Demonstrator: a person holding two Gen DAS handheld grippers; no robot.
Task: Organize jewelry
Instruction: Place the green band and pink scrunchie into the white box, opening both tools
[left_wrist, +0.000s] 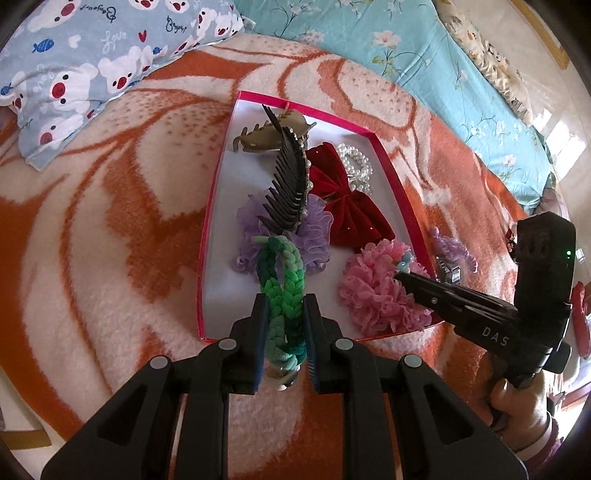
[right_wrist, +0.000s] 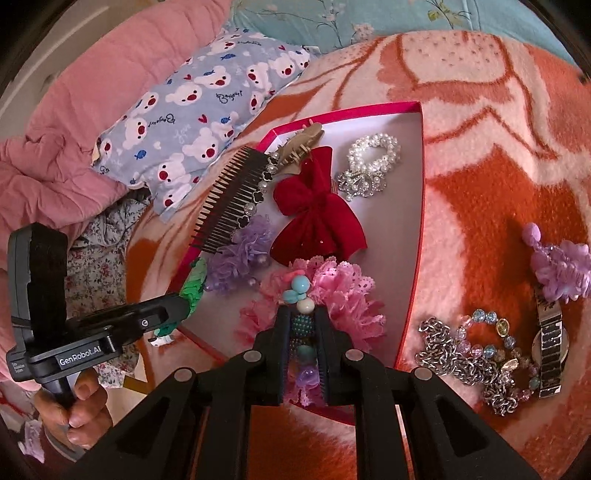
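Note:
A shallow pink-rimmed box (left_wrist: 207, 236) lies on the orange and white blanket. My left gripper (left_wrist: 283, 302) is shut on a green braided hair tie (left_wrist: 284, 273), which hangs over the box's near left part. My right gripper (right_wrist: 302, 314) is shut on the beaded part of a pink lace scrunchie (right_wrist: 347, 291) over the box's (right_wrist: 415, 236) near right corner. Inside the box lie a black comb (left_wrist: 290, 184), a red velvet bow (left_wrist: 347, 199), a pearl scrunchie (left_wrist: 356, 162), a purple scrunchie (left_wrist: 314, 229) and a tan claw clip (left_wrist: 269, 133).
On the blanket right of the box lie a silver chain (right_wrist: 454, 354), a bead bracelet (right_wrist: 495, 332), a watch (right_wrist: 550, 339) and a purple claw clip (right_wrist: 557, 266). A bear-print pillow (left_wrist: 74, 74) and a pink quilt (right_wrist: 74, 110) lie to the left.

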